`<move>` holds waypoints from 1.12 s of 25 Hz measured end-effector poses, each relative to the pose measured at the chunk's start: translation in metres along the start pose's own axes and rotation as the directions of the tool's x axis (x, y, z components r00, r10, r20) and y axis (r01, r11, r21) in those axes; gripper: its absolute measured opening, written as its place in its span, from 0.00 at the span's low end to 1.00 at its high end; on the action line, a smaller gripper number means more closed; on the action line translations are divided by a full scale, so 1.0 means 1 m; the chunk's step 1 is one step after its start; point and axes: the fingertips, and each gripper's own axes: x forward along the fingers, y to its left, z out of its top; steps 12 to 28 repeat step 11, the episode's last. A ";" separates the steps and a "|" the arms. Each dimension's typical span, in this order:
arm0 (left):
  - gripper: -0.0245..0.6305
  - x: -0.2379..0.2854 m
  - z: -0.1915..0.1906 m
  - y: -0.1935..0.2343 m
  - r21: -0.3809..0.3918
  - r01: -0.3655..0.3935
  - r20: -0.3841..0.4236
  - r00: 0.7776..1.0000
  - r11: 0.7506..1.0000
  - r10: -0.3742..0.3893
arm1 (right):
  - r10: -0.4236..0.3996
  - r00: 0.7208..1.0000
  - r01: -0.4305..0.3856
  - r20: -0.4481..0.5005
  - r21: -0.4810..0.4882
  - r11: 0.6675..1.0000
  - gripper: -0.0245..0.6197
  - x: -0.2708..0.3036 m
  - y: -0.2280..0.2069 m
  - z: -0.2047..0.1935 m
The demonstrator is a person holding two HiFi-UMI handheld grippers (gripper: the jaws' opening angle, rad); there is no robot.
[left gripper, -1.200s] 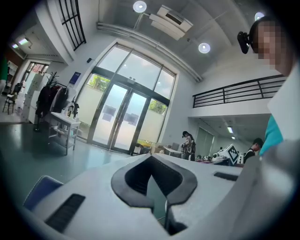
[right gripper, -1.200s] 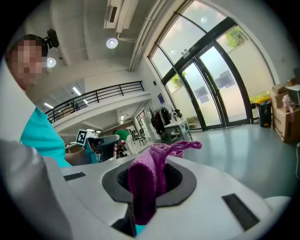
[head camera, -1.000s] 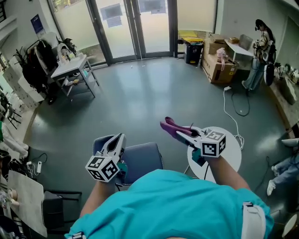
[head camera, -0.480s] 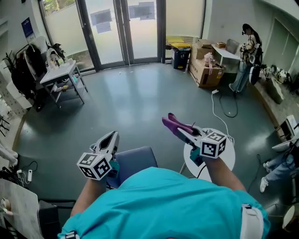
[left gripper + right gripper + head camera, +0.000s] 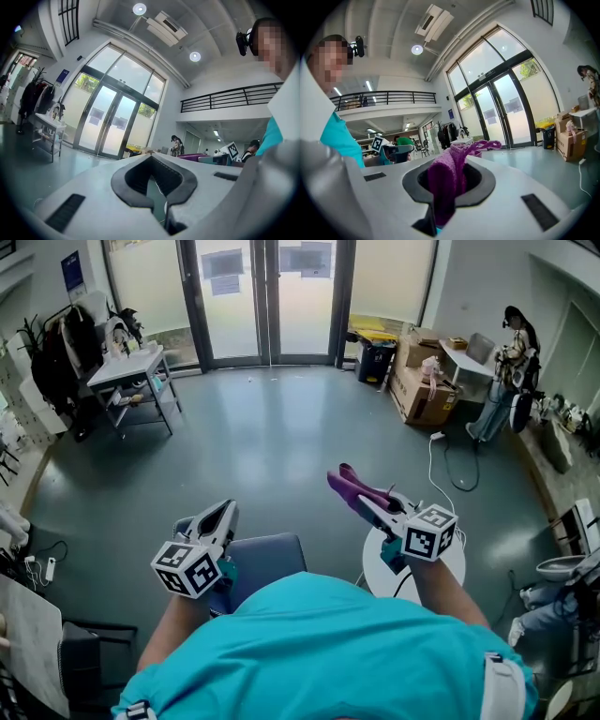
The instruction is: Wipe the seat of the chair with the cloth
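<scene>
The blue chair seat [image 5: 265, 557] shows in the head view just below and between my two grippers, partly hidden by the person's teal top. My right gripper [image 5: 361, 498] is shut on a purple cloth [image 5: 349, 485], held in the air to the right of the seat. In the right gripper view the purple cloth [image 5: 446, 185] fills the gap between the jaws and sticks out past them. My left gripper [image 5: 217, 518] hangs over the seat's left edge, jaws together with nothing between them [image 5: 157, 194].
A round white table [image 5: 450, 561] stands right of the chair under my right arm. A white cable [image 5: 455, 474] lies on the grey floor. Cardboard boxes [image 5: 419, 381] and a person [image 5: 506, 371] are at the far right, a small table [image 5: 127, 371] at the far left.
The head view has shifted slightly; both grippers hold nearly the same places over the chair, the cloth still in the right one.
</scene>
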 end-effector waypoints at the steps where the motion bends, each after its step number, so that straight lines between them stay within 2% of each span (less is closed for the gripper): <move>1: 0.02 0.000 0.000 0.001 -0.001 -0.003 0.000 1.000 1.000 0.003 | 0.003 1.000 -0.003 -0.001 -0.005 1.000 0.12 0.001 0.000 0.000; 28: 0.02 0.006 -0.008 0.002 0.003 -0.009 0.001 1.000 1.000 0.009 | 0.017 1.000 -0.017 -0.006 -0.003 1.000 0.11 0.006 -0.010 -0.011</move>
